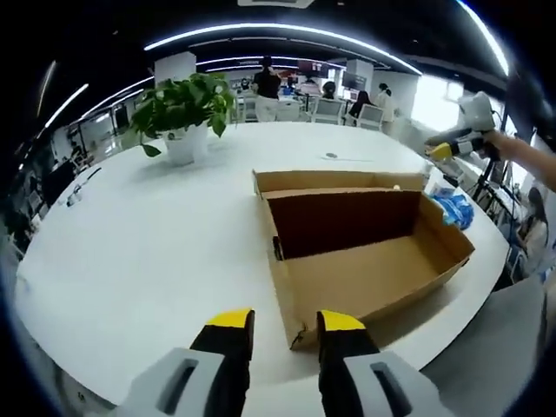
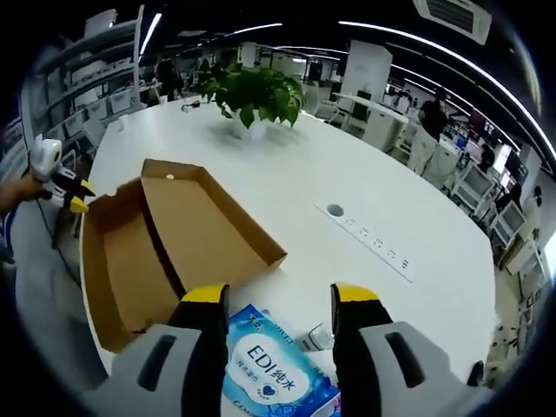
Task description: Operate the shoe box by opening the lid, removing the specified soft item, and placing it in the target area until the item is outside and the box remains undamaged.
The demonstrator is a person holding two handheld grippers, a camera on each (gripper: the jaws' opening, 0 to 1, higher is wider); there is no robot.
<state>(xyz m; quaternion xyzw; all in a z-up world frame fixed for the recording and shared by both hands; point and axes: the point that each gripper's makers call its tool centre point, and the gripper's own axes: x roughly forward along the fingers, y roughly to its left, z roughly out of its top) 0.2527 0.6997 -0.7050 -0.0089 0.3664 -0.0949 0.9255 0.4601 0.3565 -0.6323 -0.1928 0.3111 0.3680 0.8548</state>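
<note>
Our jaws stand wide on both the left gripper point(image 1: 285, 326) and right gripper point(image 2: 280, 300). The blue-white soft wipes pack point(image 2: 276, 372) lies outside the open brown cardboard shoe box point(image 2: 174, 248), on the white round table point(image 2: 365, 187); next we likely withdraw, box unharmed.

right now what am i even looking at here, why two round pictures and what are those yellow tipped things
A person holds a two-jaw gripper in each hand, each with a fisheye camera on it. The left gripper appears in the left gripper view, jaws apart, facing an open cardboard shoe box on a white table. The right gripper appears in the right gripper view, jaws apart above a blue wipes pack lying on the table beside the box. Nothing is gripped. A potted plant stands further back.
</note>
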